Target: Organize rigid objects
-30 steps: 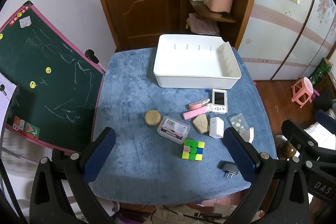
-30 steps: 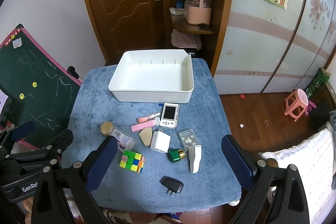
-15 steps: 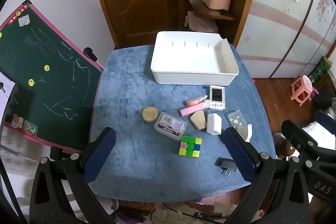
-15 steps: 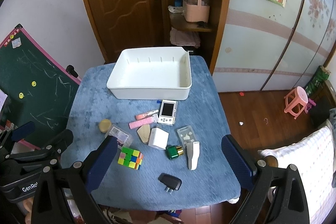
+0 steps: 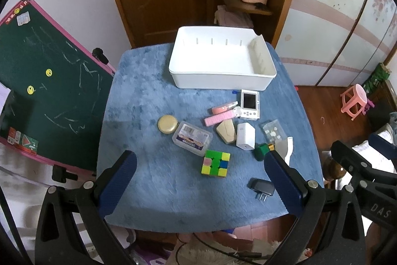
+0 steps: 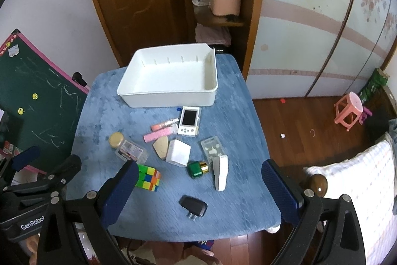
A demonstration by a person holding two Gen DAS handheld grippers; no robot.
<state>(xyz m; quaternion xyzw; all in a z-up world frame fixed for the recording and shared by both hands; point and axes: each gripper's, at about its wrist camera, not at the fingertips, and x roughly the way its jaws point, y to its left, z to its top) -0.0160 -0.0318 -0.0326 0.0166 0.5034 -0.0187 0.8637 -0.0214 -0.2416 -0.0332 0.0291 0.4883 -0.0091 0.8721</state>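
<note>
An empty white bin point(image 5: 223, 61) point(image 6: 171, 77) stands at the far side of a blue table point(image 5: 148, 101) point(image 6: 243, 116). Small items lie in front of it: a colour cube point(image 5: 215, 164) point(image 6: 148, 178), a clear plastic box point(image 5: 192, 138), a round gold tin point(image 5: 167, 124), a white handheld device point(image 5: 249, 100) point(image 6: 189, 120), a white cube point(image 6: 178, 152), a green bottle point(image 6: 197, 169) and a black plug point(image 5: 261, 188) point(image 6: 193, 206). My left gripper point(image 5: 198, 183) and right gripper point(image 6: 199, 190) are both open and empty, high above the table's near edge.
A green chalkboard point(image 5: 42, 81) leans at the table's left. A wooden door and shelf point(image 6: 218, 4) stand behind the bin. A pink stool point(image 6: 348, 111) sits on the wooden floor to the right. A pale towel point(image 6: 359, 190) lies at the near right.
Both grippers have drawn back and up a little, so the table looks smaller and more of its near edge shows. No object on the table has moved.
</note>
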